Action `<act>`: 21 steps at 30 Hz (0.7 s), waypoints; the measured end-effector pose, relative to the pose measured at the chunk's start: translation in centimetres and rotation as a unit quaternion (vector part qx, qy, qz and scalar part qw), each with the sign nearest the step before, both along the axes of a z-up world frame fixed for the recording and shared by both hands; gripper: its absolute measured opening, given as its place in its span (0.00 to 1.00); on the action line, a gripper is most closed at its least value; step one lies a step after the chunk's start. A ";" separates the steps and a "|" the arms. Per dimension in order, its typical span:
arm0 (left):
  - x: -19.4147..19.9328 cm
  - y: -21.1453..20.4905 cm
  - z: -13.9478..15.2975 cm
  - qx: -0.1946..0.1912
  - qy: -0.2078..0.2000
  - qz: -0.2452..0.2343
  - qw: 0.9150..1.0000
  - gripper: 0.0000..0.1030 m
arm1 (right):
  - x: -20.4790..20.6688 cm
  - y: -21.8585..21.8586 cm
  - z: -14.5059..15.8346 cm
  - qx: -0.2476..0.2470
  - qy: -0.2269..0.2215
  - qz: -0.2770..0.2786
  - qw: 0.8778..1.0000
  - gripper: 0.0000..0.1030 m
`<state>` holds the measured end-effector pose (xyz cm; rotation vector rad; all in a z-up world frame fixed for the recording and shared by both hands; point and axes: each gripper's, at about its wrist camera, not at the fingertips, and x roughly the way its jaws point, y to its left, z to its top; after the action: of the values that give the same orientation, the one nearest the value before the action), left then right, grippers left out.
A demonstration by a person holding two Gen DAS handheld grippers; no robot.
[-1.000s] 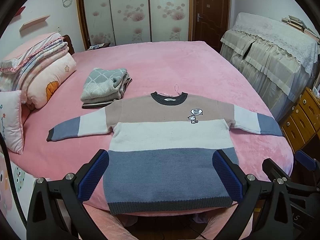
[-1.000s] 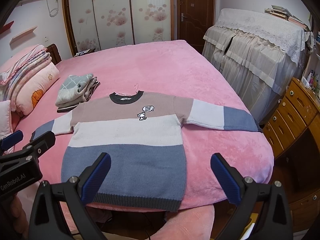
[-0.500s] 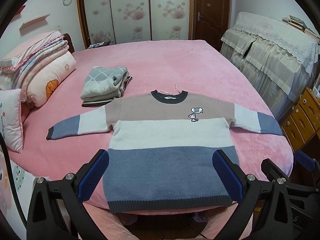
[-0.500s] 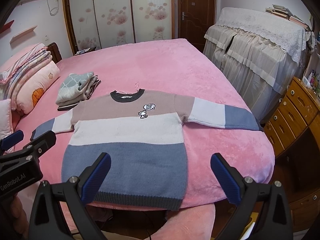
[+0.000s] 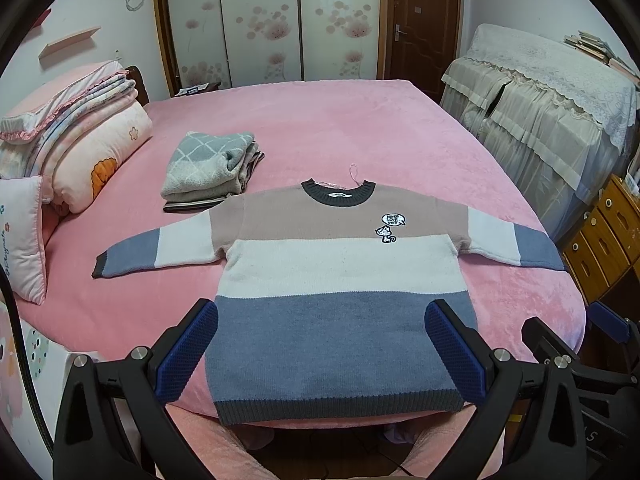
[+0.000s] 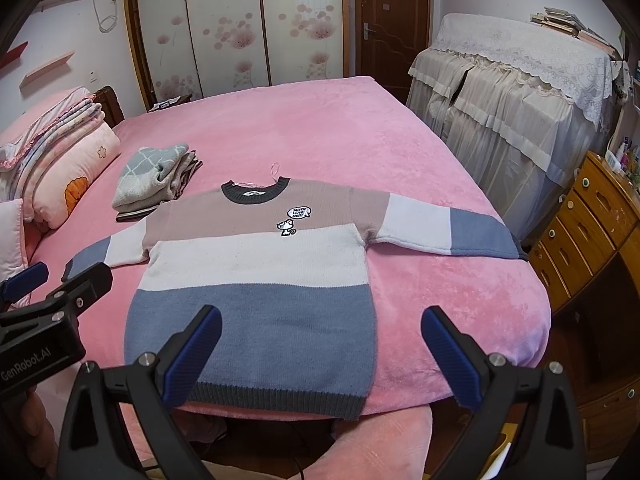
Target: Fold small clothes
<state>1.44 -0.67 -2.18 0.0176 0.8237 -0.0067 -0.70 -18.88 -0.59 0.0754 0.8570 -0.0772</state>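
Striped knitted sweater [image 5: 340, 280] in pink, white and blue is lying flat at the pink bed's [image 5: 320, 120] near edge; nothing is changing; both grippers [image 5: 320, 344] [image 6: 320, 352] are still hovering, fingers spread, folding unstarted.

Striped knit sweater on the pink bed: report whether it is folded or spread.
Spread. The striped knit sweater lies flat, front up, on the pink bed, both sleeves stretched sideways, hem at the near edge.

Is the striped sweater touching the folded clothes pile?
Cannot tell. In both views the sweater's shoulder meets the pile's bottom edge, with no gap or contact plain.
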 end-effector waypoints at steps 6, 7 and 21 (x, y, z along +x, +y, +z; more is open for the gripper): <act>0.0 0.0 0.0 0.000 0.000 0.000 1.000 1.00 | -0.2 0.3 -0.1 0.000 -0.002 0.001 1.000 0.98; 0.0 0.0 0.0 0.000 -0.001 0.001 1.000 1.00 | -0.1 0.2 -0.1 0.000 -0.001 0.001 1.000 0.98; -0.2 -0.3 0.5 0.000 -0.003 0.004 1.000 1.00 | -0.4 -0.7 1.1 0.005 -0.007 0.011 1.000 0.98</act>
<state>1.27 -0.98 -1.70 0.0140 0.8180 0.0018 -1.07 -19.54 0.50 0.0763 0.8441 -0.0511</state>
